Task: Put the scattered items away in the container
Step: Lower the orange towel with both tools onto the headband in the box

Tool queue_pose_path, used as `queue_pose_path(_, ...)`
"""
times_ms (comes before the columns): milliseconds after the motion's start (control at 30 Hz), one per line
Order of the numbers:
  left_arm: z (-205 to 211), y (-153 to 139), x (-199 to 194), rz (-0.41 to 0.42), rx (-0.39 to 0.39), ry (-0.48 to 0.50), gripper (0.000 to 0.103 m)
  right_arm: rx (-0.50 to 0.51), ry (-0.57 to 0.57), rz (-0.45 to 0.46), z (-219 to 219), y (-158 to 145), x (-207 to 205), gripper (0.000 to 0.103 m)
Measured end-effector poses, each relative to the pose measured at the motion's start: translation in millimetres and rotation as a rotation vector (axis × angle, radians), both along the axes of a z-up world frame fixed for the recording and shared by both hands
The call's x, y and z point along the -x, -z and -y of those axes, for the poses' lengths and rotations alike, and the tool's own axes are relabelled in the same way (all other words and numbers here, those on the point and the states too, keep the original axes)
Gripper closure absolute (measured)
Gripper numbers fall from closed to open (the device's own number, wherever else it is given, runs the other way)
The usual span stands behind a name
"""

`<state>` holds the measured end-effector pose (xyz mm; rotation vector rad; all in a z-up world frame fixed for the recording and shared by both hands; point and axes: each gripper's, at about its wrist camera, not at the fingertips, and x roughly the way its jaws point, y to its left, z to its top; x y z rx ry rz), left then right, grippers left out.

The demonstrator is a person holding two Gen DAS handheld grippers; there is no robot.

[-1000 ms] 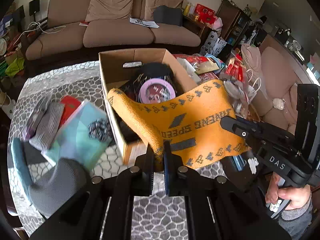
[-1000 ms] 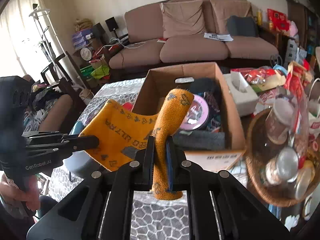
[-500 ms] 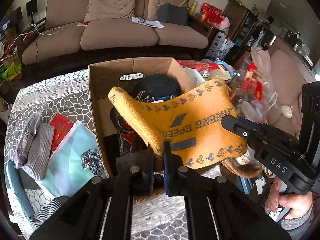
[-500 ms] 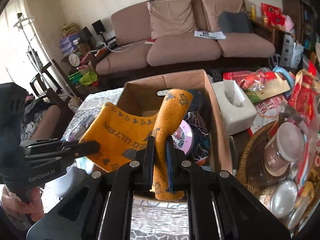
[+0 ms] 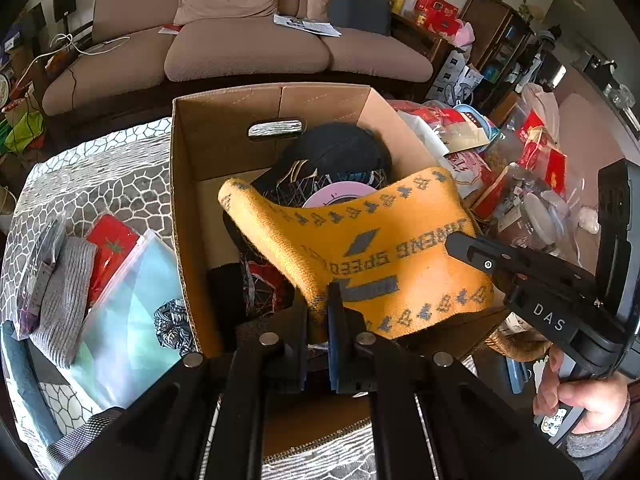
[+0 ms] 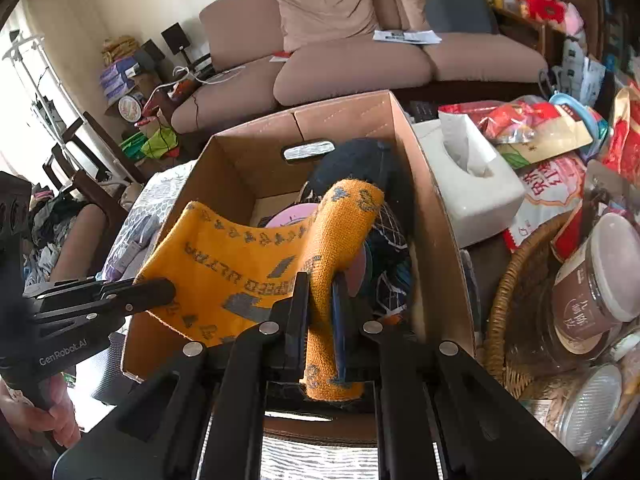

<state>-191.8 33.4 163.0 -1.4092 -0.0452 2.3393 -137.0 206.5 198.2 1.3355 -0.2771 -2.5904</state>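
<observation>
Cardboard box (image 5: 224, 148) sits mid-worktop (image 5: 100, 176), open top, already w/ dark cap (image 5: 340, 148) at 12 o'clock & pink disc (image 5: 340, 200) under netting. Orange knit cloth (image 5: 380, 248) hangs spread over the box opening, prob. so it drops in flat. Left gripper (image 5: 318, 312) fingers pinch its near edge at 6 o'clock; right gripper (image 6: 320, 304) fingers clamp a rolled fold at 3 o'clock. Grey cloth (image 5: 60, 292) & plastic pouch (image 5: 132, 304) wait at 9 o'clock, outside the box.

Home living room: brown sofa (image 5: 248, 44)
</observation>
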Motion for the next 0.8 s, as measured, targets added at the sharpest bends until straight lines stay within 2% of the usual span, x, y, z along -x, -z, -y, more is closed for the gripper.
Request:
queue_pose_path(267,-5.9,9.9,-2.8,0.017,0.02,0.008,0.095,-0.024,0.021,0.017,-5.7,9.6,1.5,0.093)
queue_pose_path(800,-15.0,35.2,-8.9,0.061,0.077,0.034,0.095,-0.163,0.051,0.05,-10.1,27.5,6.0,0.093)
